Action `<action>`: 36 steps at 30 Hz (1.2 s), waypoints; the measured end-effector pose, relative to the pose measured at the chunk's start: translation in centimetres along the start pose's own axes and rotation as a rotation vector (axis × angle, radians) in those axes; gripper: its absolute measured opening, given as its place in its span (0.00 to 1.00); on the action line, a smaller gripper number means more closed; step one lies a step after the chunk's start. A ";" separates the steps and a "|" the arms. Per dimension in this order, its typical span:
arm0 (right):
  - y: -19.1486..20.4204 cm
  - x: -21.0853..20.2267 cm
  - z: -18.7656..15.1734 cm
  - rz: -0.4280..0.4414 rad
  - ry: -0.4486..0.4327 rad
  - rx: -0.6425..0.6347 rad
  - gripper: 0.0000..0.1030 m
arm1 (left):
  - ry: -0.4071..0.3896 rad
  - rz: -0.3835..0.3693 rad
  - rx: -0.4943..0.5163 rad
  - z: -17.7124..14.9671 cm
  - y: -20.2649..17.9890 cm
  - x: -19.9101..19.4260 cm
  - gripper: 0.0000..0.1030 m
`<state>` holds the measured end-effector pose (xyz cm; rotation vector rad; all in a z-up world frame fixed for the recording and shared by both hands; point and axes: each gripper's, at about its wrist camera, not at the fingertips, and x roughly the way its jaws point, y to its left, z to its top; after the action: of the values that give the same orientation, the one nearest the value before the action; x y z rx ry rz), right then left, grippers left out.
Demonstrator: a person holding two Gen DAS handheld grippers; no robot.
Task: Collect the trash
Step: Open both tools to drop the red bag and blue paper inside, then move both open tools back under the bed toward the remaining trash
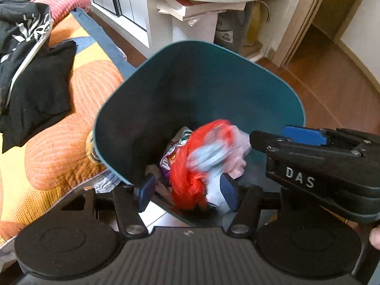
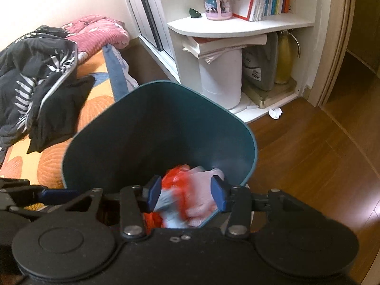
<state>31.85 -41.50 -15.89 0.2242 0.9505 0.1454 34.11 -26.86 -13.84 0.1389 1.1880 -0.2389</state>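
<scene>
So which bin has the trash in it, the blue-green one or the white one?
The teal bin right under both grippers: red and pale bags lie inside it. The white bin stands farther off under the shelf, and its inside is hidden.

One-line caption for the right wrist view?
Open right claw above a teal plastic bin holding red and pale bags; a crumpled white paper scrap lies on the wooden floor.
</scene>
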 end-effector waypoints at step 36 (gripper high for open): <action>18.0 -11.9 -6.4 0.322 -0.007 -0.390 0.48 | -0.184 -0.016 -0.154 -14.8 16.1 -18.3 0.64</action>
<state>19.32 -25.85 -5.59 0.0147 0.8551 0.6194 18.42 -5.84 -2.57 -0.0277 1.0204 -0.1698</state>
